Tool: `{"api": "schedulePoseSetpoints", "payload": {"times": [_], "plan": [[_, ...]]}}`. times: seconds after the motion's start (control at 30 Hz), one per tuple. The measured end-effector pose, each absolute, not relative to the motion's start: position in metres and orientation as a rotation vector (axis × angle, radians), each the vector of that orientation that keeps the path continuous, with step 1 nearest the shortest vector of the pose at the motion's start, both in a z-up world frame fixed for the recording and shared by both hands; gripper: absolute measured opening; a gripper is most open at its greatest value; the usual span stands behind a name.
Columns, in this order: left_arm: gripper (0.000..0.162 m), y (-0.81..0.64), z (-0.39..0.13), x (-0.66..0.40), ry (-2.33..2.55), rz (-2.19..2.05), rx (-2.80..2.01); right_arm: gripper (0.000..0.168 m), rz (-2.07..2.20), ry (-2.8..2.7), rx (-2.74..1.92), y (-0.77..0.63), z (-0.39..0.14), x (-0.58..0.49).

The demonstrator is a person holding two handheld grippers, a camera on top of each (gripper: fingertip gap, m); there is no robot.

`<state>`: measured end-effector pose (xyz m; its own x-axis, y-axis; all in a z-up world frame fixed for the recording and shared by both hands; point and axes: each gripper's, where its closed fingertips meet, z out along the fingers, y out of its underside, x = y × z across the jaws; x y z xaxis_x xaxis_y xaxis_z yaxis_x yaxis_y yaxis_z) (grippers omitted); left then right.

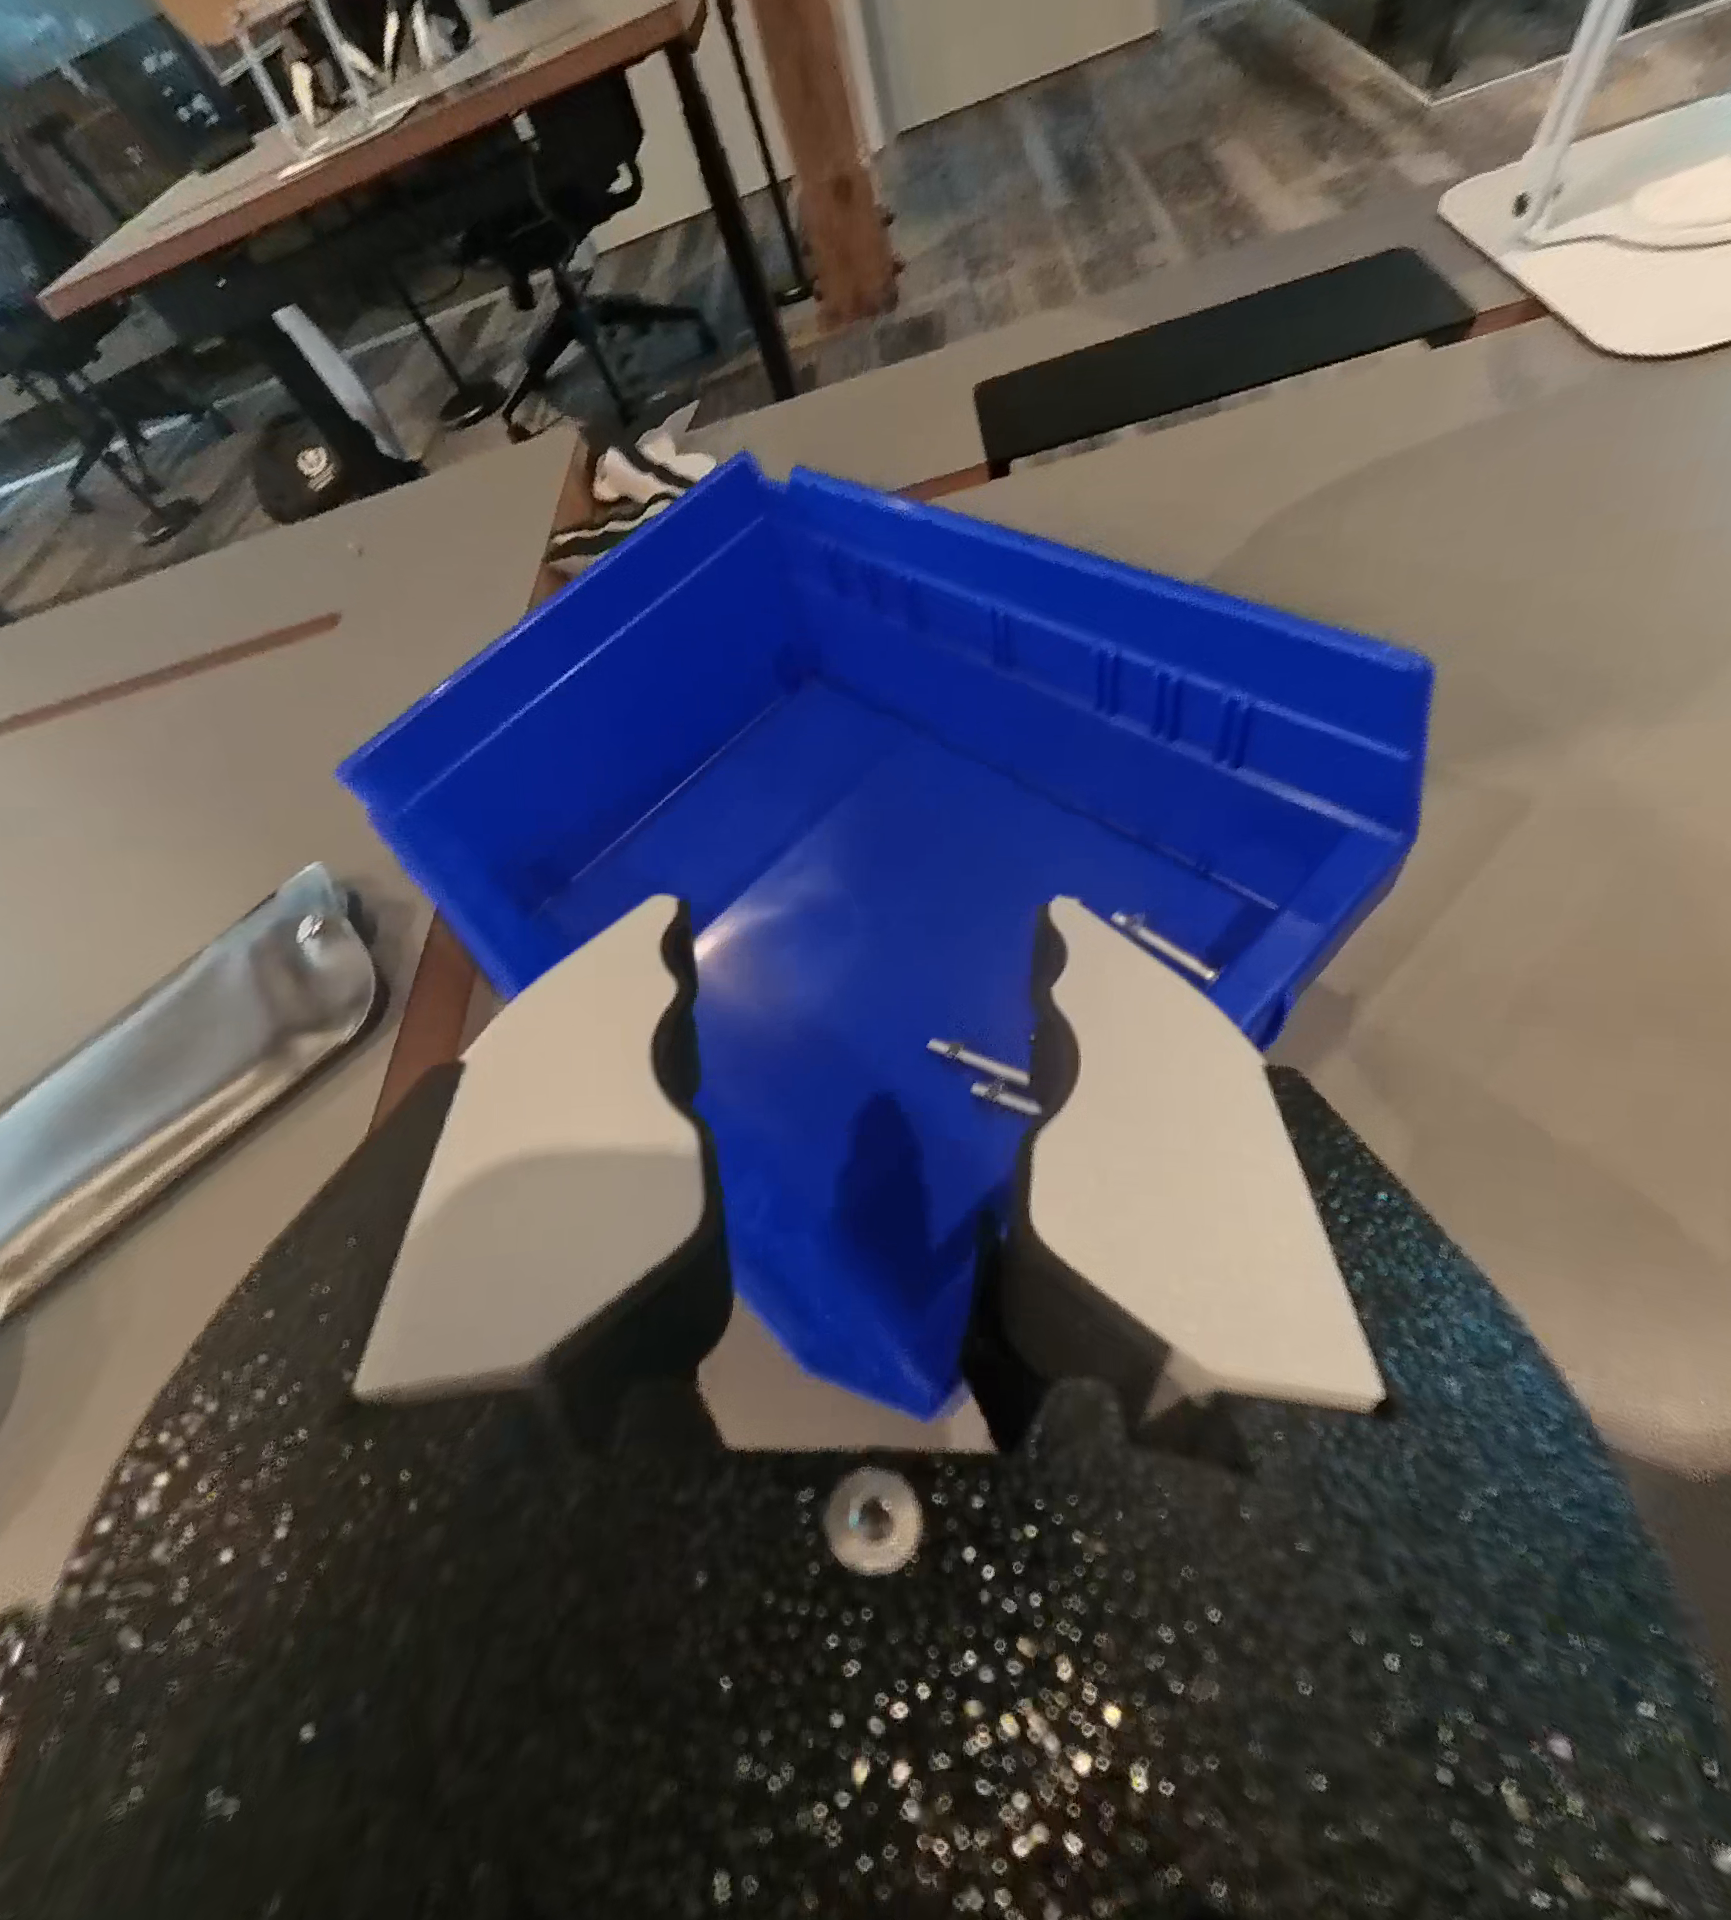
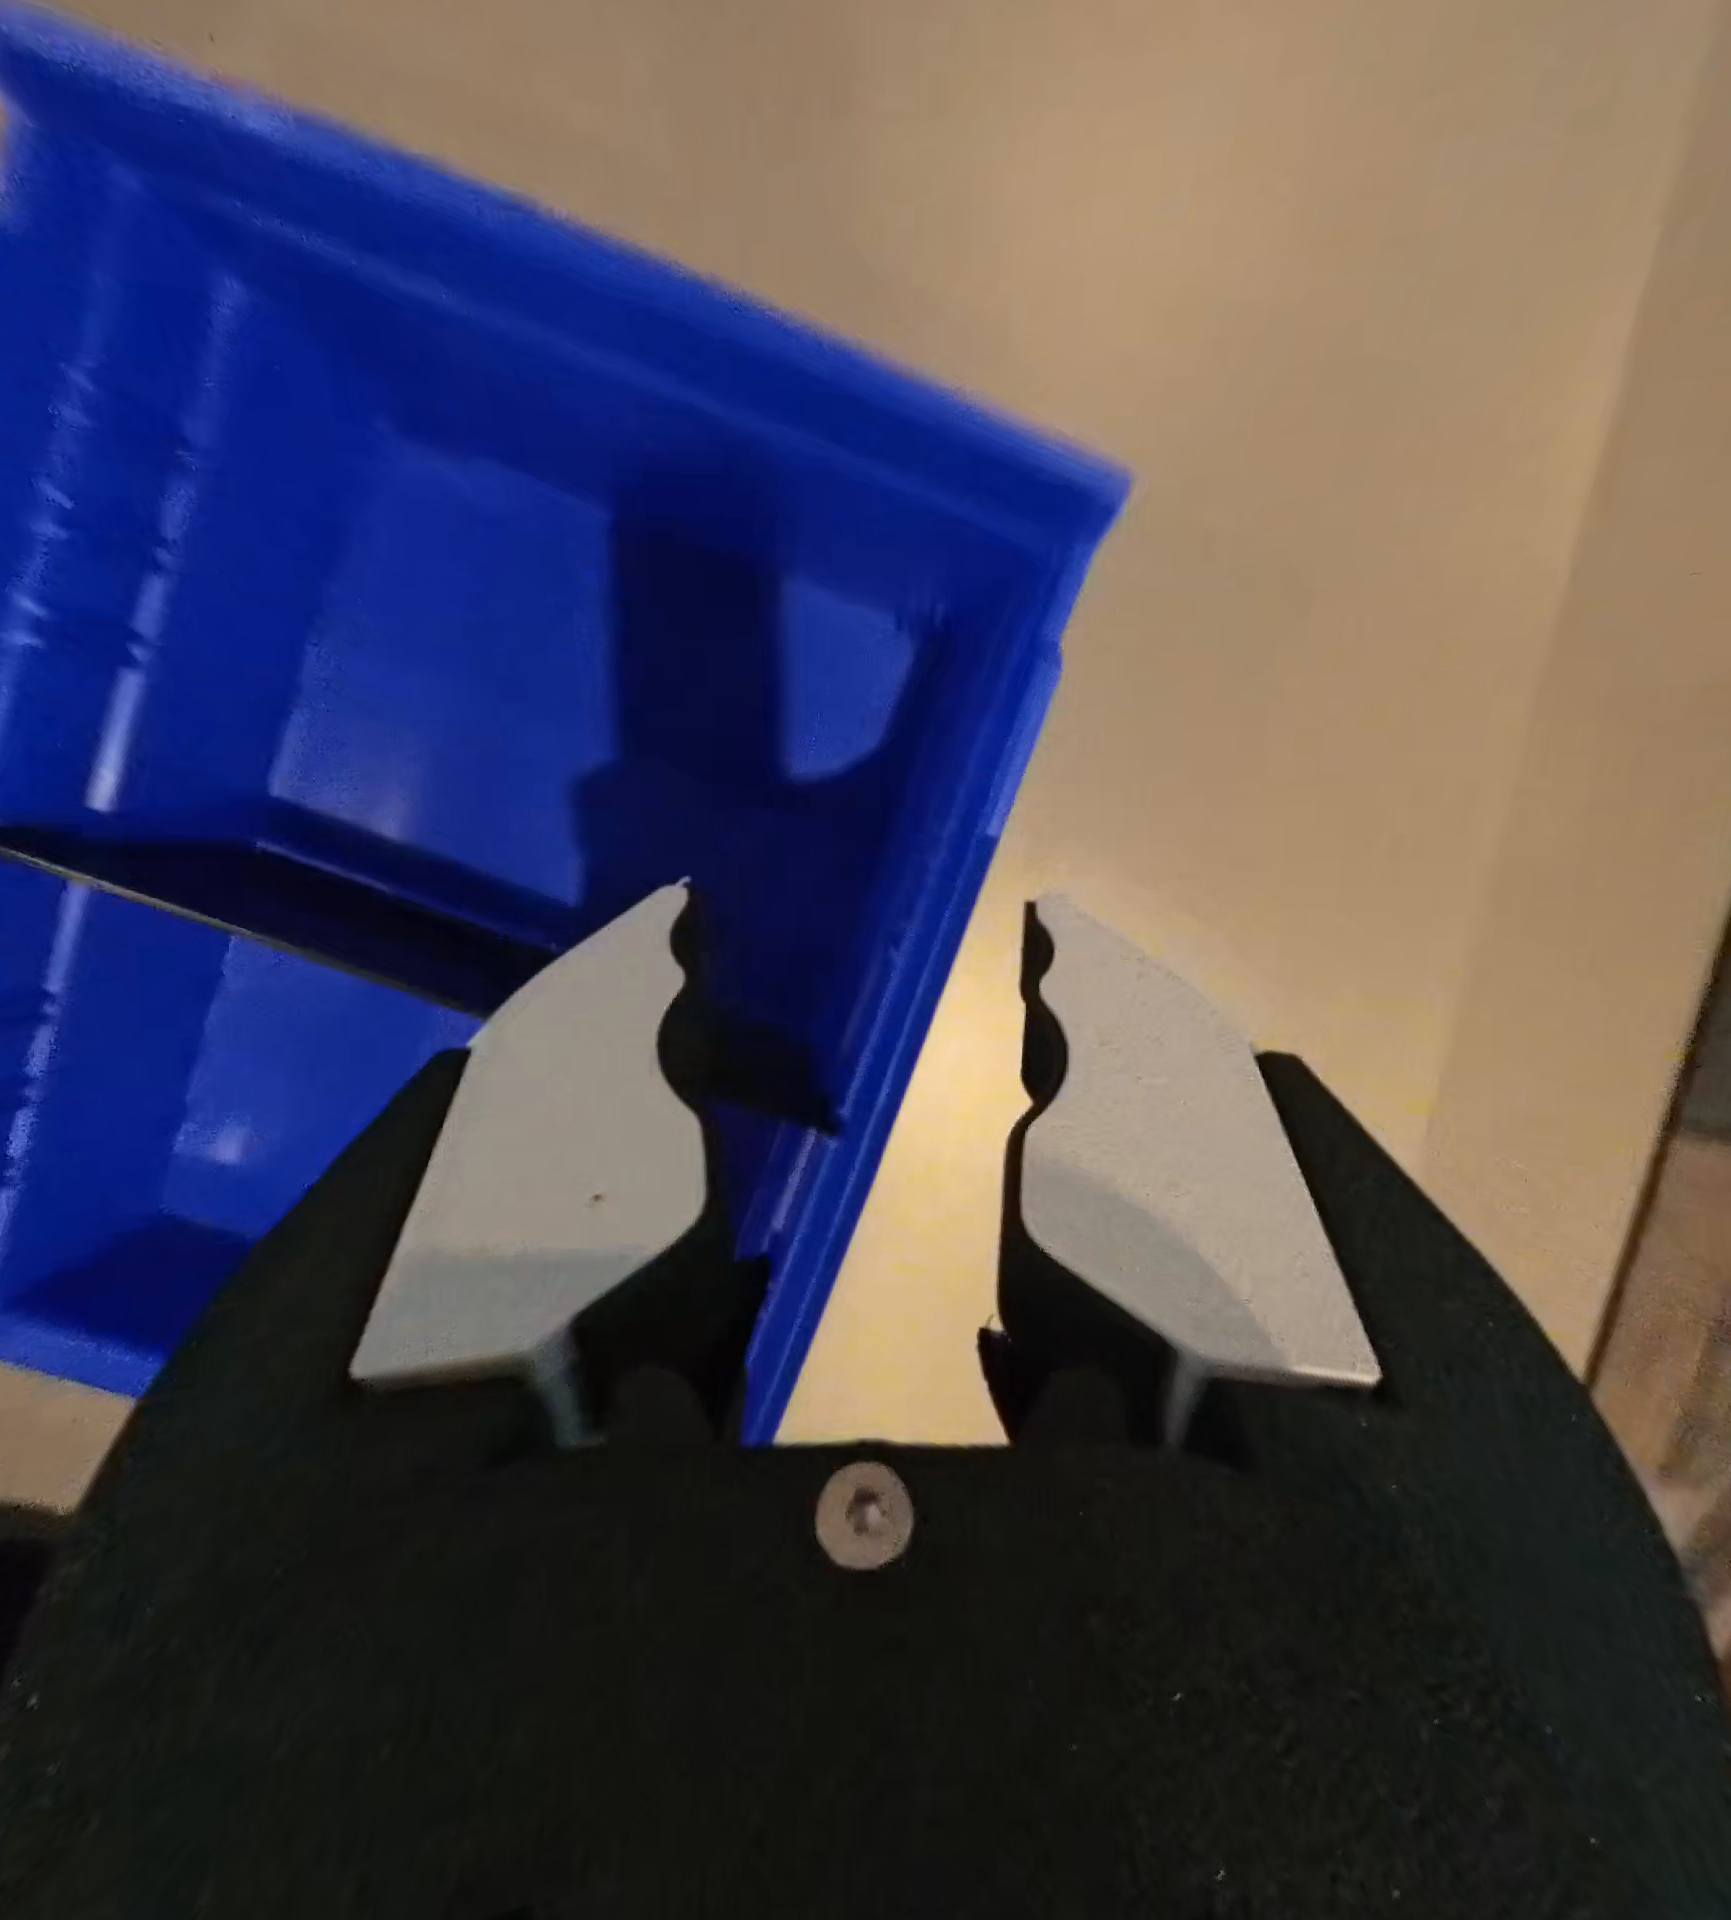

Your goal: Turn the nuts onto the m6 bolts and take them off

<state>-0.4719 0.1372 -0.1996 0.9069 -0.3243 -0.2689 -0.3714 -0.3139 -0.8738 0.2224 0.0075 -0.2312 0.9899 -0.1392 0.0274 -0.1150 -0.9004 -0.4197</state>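
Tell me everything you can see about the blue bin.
The blue bin looks like glossy moulded plastic: open-topped, rectangular, with low walls, a lipped rim and vertical ribs inside one wall. It sits upright on the grey table, turned corner-on to the left wrist camera. Thin metal bolts lie loose on its floor. In the right wrist view a dark divider crosses its interior. Neither open gripper grips it.

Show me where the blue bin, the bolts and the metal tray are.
blue bin (image 1: 944, 665): left wrist view, inner back wall.
bolts (image 1: 975, 1060): left wrist view, shaft of one bolt lying on the bin floor.
metal tray (image 1: 165, 1070): left wrist view, tray floor.
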Motion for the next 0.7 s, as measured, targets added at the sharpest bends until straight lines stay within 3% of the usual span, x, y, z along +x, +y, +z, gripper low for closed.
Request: {"api": "schedulePoseSetpoints", "payload": {"times": [0.07, 0.1, 0.13, 0.17, 0.27, 0.53, 0.63, 0.7], "plan": [[0.062, 0.14, -0.198, -0.465, 0.536, 0.036, -1.913, 0.059, -0.06, 0.219, -2.795, -0.003, -0.255, 0.226], [0.063, 0.141, -0.197, -0.461, 0.551, 0.027, -1.908, 0.049, -0.057, 0.227, -2.815, -0.003, -0.264, 0.227], [0.063, 0.14, -0.196, -0.457, 0.565, 0.022, -1.904, 0.022, -0.075, 0.237, -2.828, -0.002, -0.27, 0.231], [0.064, 0.14, -0.196, -0.454, 0.581, 0.016, -1.901, 0.013, -0.1, 0.235, -2.838, 0.0, -0.273, 0.237], [0.065, 0.135, -0.198, -0.449, 0.624, 0.003, -1.9, 0.008, -0.061, 0.277, -2.801, 0.015, -0.269, 0.248], [0.069, 0.114, -0.213, -0.421, 0.722, -0.254, -1.93, 0.011, -0.079, 0.316, -2.753, 0.056, -0.271, 0.305], [0.069, 0.111, -0.221, -0.408, 0.709, -0.398, -1.973, 0.043, -0.111, 0.327, -2.616, 0.072, -0.241, 0.307], [0.068, 0.11, -0.229, -0.403, 0.714, -0.432, -2.02, 0.046, -0.098, 0.276, -2.451, 0.084, -0.202, 0.29]]}}
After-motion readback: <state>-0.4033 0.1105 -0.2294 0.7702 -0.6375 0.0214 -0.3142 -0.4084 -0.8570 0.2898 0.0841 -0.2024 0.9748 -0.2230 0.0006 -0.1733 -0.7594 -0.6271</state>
